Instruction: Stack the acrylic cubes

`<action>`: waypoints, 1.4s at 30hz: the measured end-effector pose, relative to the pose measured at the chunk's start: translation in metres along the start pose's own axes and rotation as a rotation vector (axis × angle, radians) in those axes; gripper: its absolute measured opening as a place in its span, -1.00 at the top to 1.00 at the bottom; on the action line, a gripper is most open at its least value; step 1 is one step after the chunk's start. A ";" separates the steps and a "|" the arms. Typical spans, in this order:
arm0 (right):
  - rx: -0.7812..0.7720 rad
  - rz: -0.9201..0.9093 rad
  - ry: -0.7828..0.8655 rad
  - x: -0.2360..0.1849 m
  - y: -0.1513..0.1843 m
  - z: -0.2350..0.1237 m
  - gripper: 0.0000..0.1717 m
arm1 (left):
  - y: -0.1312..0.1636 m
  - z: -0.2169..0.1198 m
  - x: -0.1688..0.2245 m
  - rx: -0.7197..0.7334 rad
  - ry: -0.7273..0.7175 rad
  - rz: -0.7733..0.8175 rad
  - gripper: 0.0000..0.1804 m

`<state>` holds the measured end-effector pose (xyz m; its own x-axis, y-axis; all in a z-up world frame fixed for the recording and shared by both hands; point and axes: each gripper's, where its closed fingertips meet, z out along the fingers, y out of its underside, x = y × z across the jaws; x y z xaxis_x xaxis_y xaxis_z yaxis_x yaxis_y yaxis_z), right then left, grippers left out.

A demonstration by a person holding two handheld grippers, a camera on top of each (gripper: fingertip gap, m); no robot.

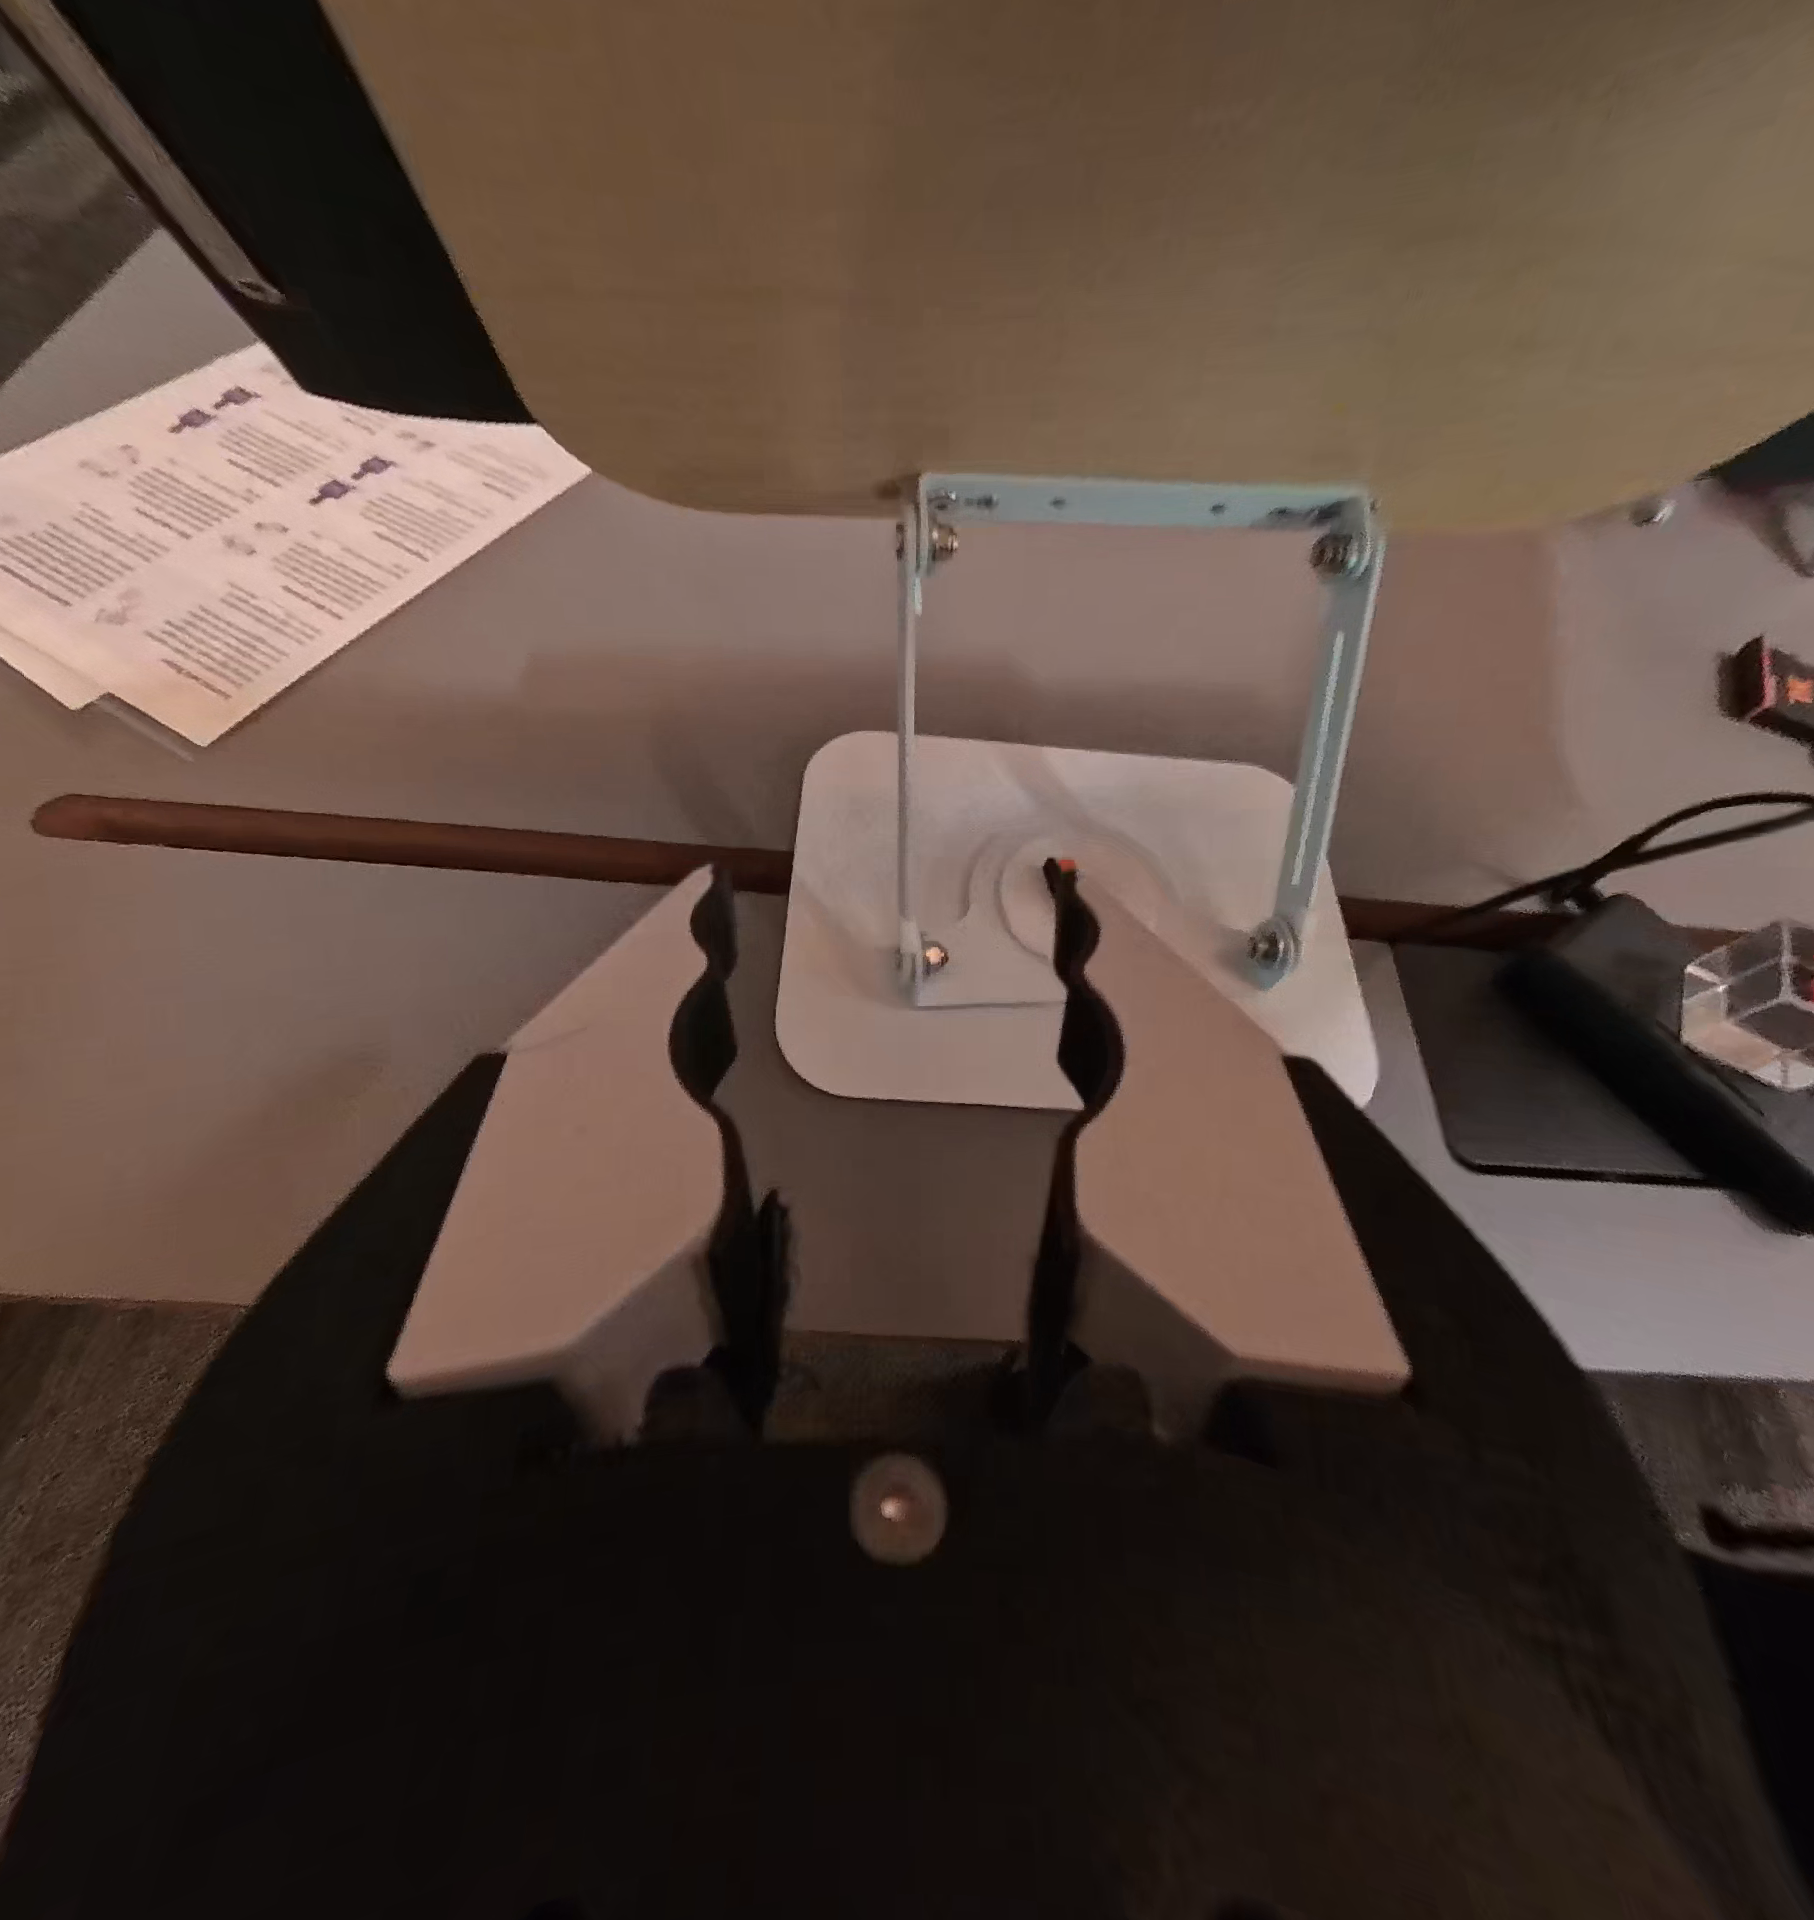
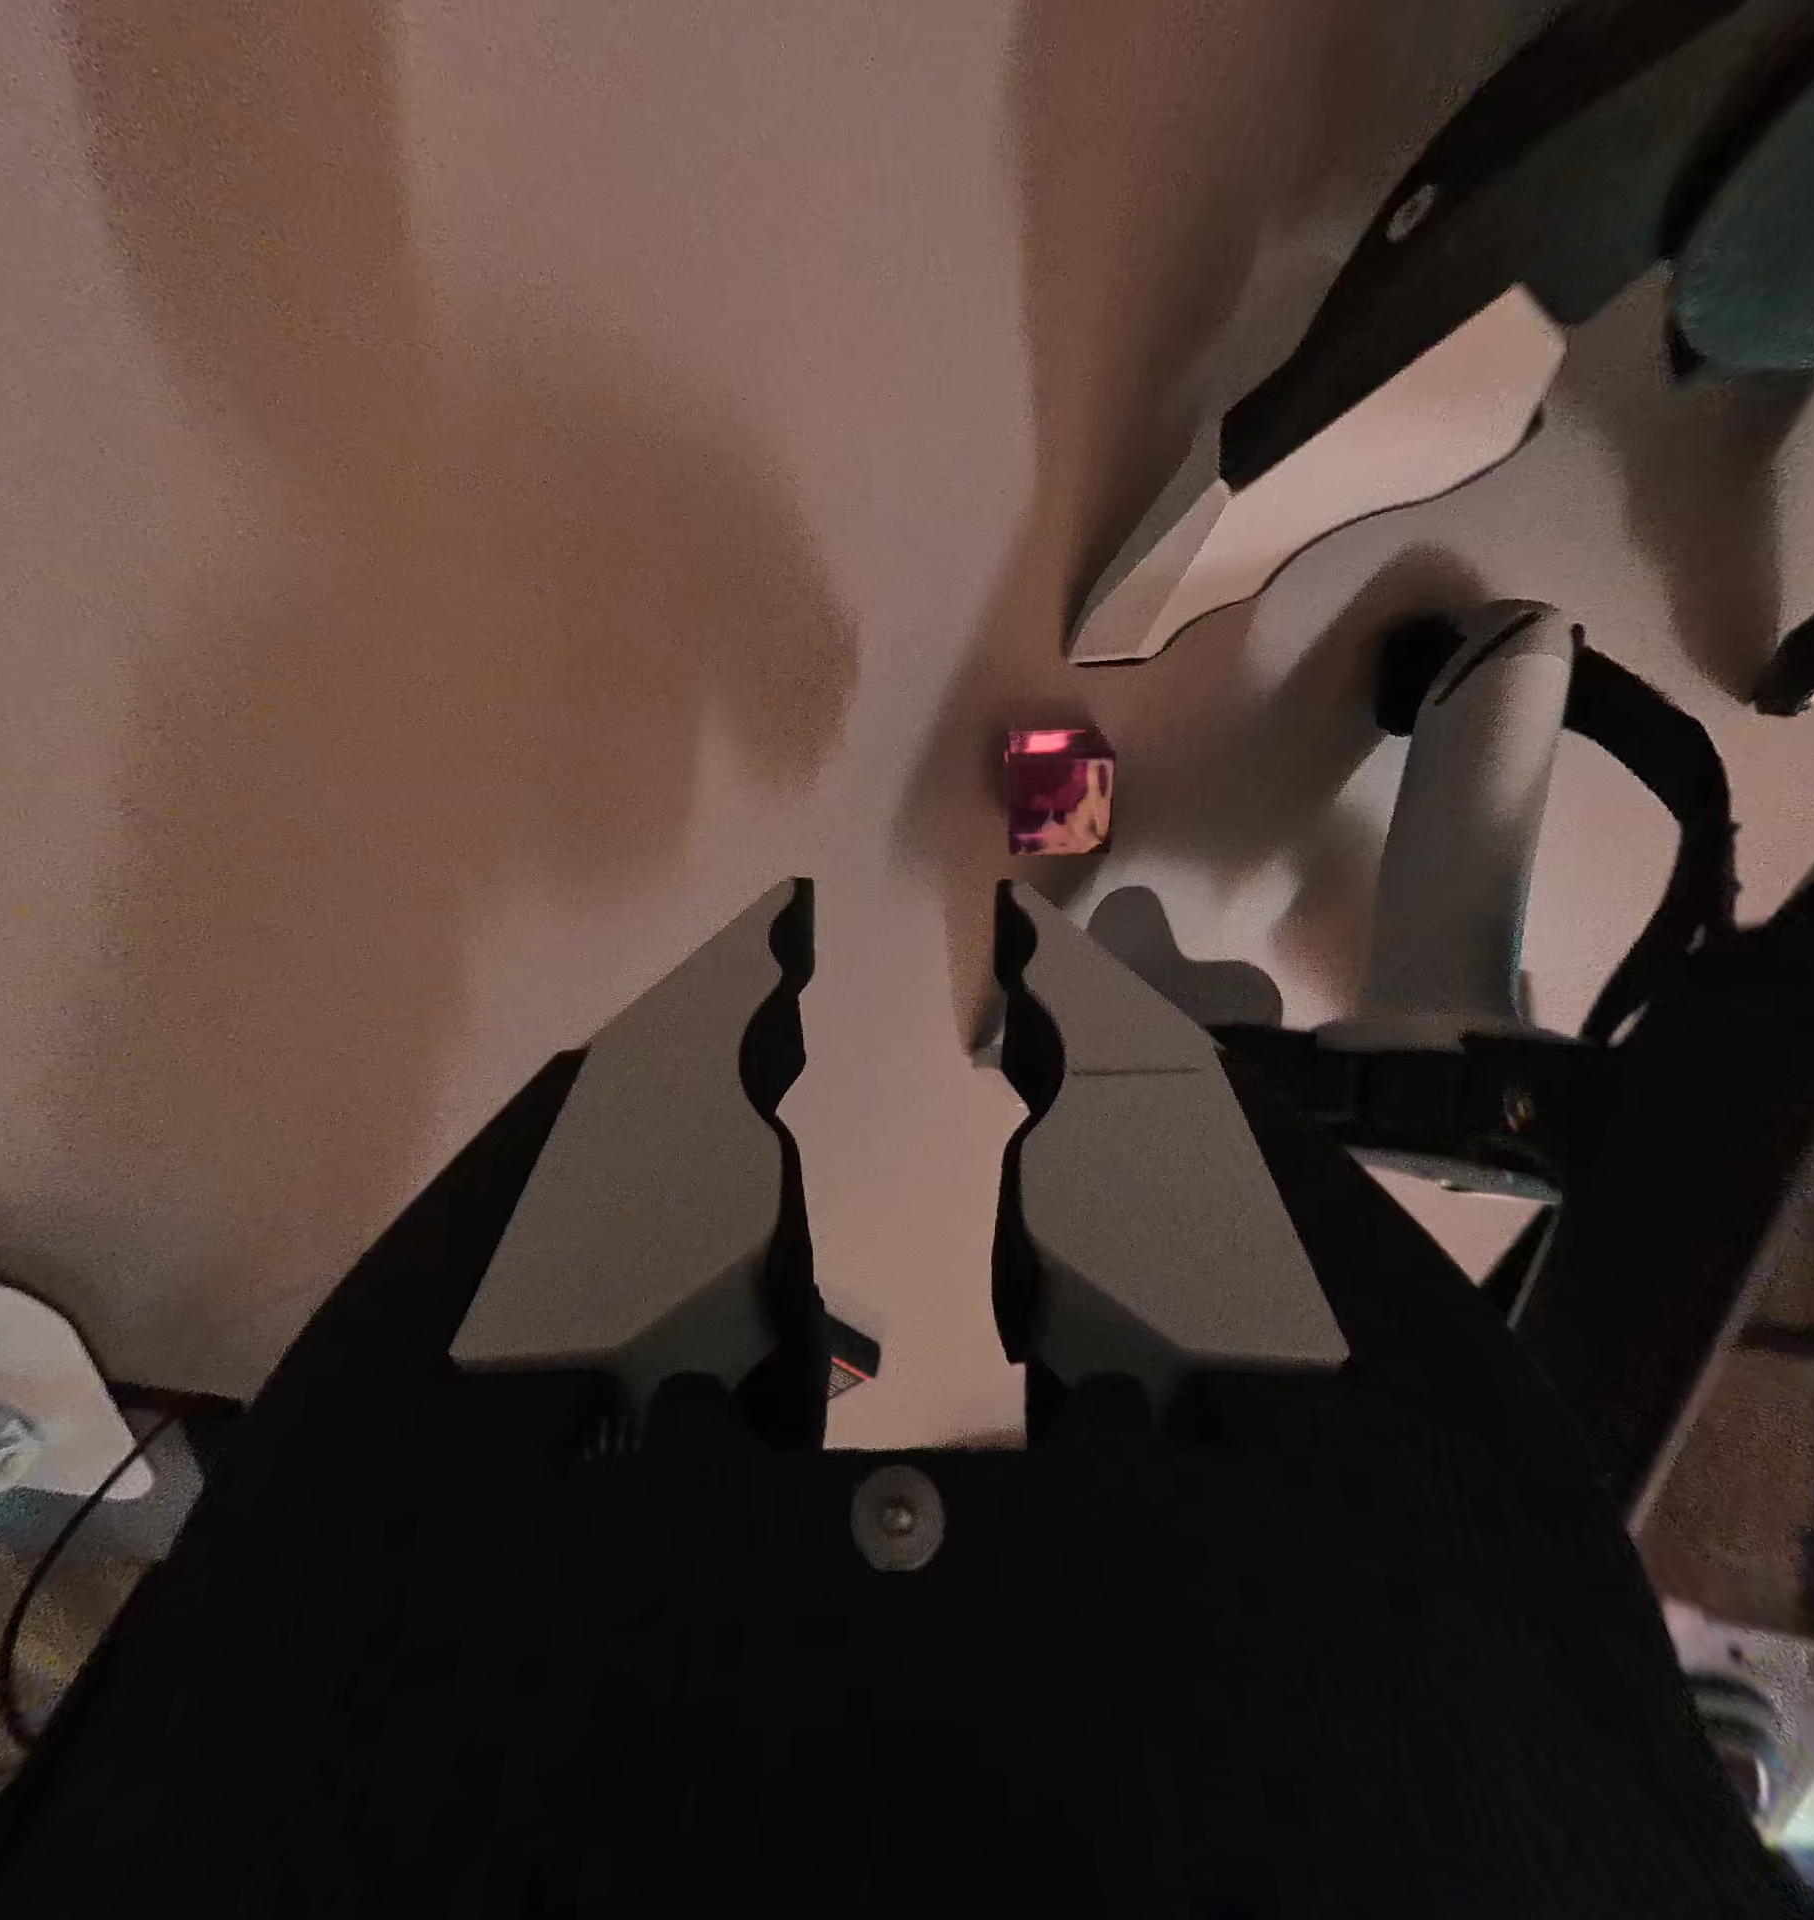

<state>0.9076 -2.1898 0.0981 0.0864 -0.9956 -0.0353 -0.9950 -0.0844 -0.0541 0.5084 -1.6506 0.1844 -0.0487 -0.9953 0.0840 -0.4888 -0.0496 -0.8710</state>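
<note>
In the left wrist view my left gripper (image 1: 887,883) is open with nothing between its fingers. It is low over a grey table, at the near left corner of a white base plate (image 1: 1142,790). A pale blue metal bracket frame (image 1: 1334,727) is bolted to the plate and carries a large beige shade (image 1: 986,260). In the right wrist view my right gripper (image 2: 901,894) is open with nothing between its pads. A small magenta cube (image 2: 1057,792) lies on the pale surface just beyond its right fingertip, apart from it. The other gripper's pale finger (image 2: 1142,592) reaches in from the upper right and ends short of the cube.
Printed sheets (image 1: 207,540) lie at the left. A dark groove (image 1: 363,831) runs across the table. A black device (image 1: 1651,1060) with a cable, a clear block (image 1: 1776,997) and small dark boxes (image 1: 1786,686) are at the right. A grey post (image 2: 1454,831) stands to the right of the cube. The left gripper's tips are roughly 70 cm from the right gripper's.
</note>
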 end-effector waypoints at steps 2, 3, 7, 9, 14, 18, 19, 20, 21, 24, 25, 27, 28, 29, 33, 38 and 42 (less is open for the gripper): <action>-0.067 -0.024 0.072 0.009 0.002 0.015 0.57 | 0.003 0.005 -0.004 -0.030 -0.014 0.028 0.32; -0.087 -0.029 0.106 0.014 0.002 0.021 0.56 | 0.003 0.007 -0.006 -0.034 -0.019 0.028 0.32; -0.136 -0.010 0.163 0.023 0.000 0.038 0.55 | 0.001 0.015 -0.010 -0.043 -0.022 -0.003 0.33; -0.159 -0.014 0.186 0.026 -0.001 0.042 0.55 | 0.001 0.019 -0.011 -0.053 -0.023 0.002 0.32; -0.200 -0.035 0.230 0.032 -0.001 0.044 0.54 | -0.001 0.028 -0.009 -0.061 -0.012 -0.004 0.33; -0.204 -0.051 0.218 0.030 0.001 0.049 0.71 | 0.000 0.030 -0.005 -0.063 -0.002 0.002 0.33; -0.195 -0.059 0.207 0.028 0.001 0.049 0.72 | 0.001 0.029 -0.004 -0.063 0.000 0.001 0.33; -0.187 -0.071 0.190 0.024 0.002 0.049 0.72 | 0.001 0.028 -0.003 -0.062 0.001 -0.003 0.33; -0.179 -0.090 0.163 0.018 0.003 0.049 0.72 | 0.002 0.027 -0.002 -0.060 0.002 -0.008 0.33; -0.136 -0.175 0.106 -0.002 0.010 0.041 0.72 | 0.002 0.023 0.003 -0.049 0.012 -0.014 0.33; -0.111 -0.206 0.085 -0.011 0.014 0.036 0.72 | 0.001 0.021 0.004 -0.041 0.013 -0.012 0.33; -0.053 -0.273 0.032 -0.029 0.025 0.022 0.72 | -0.003 0.016 0.008 -0.019 0.019 -0.007 0.34; -0.027 -0.305 0.009 -0.037 0.034 0.014 0.72 | -0.004 0.013 0.011 -0.008 0.022 -0.006 0.34; -0.001 -0.342 -0.015 -0.045 0.045 0.005 0.72 | -0.005 0.009 0.014 0.002 0.025 -0.005 0.34; 0.093 -0.457 -0.095 -0.067 0.108 -0.029 0.72 | -0.002 -0.010 0.025 0.032 0.038 -0.007 0.33; 0.194 -0.553 -0.164 -0.087 0.201 -0.067 0.72 | 0.010 -0.034 0.042 0.037 0.074 -0.029 0.26; 0.278 -0.637 -0.238 -0.117 0.267 -0.098 0.72 | 0.022 -0.042 0.050 -0.041 0.068 -0.028 0.18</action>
<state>0.6267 -2.0995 0.1855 0.6841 -0.7183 -0.1268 -0.7010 -0.5994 -0.3863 0.4585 -1.6982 0.1898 -0.0929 -0.9854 0.1425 -0.5258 -0.0730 -0.8475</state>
